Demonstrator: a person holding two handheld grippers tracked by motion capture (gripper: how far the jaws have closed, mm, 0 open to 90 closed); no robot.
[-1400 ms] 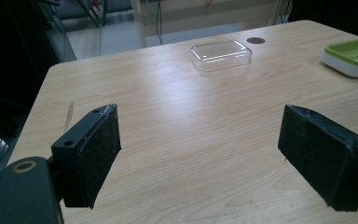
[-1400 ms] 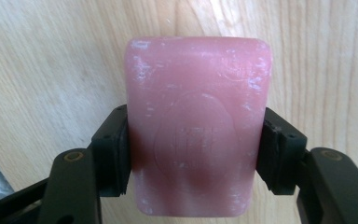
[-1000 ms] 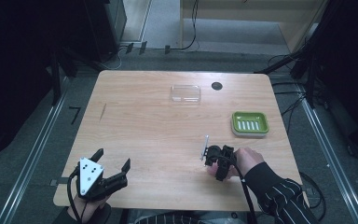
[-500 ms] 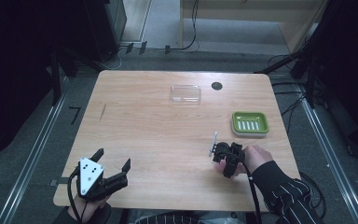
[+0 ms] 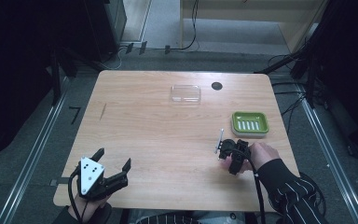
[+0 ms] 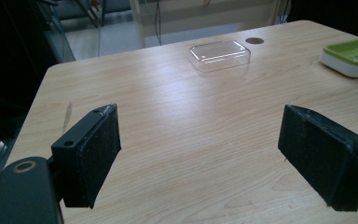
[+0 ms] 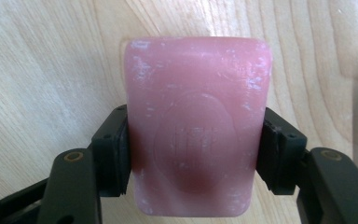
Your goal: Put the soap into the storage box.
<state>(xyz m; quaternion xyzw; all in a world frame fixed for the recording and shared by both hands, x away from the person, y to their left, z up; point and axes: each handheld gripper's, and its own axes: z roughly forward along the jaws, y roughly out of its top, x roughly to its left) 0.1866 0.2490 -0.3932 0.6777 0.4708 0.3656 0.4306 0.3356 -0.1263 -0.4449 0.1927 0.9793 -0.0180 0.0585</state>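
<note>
A pink soap bar (image 7: 196, 121) with a round stamped mark lies flat over the wooden table, and my right gripper (image 7: 193, 156) is shut on its two long sides. Seen from above, the right gripper (image 5: 224, 152) sits at the table's right front, just short of the green soap dish (image 5: 250, 123), with a hand behind it. My left gripper (image 5: 114, 158) rests at the front left corner, its jaws wide open with nothing between them (image 6: 200, 158). The green soap dish (image 6: 354, 55) is far off to its right.
A clear plastic lid (image 5: 185, 93) lies near the table's far edge, beside a round cable hole (image 5: 216, 86). In the left gripper view the lid (image 6: 219, 54) is straight ahead. Bare wood (image 5: 168, 135) spans the table's middle. Dark floor and metal rails surround the table.
My right gripper has shifted a little to the right and away from the front edge, toward the green dish. The left gripper has not moved.
</note>
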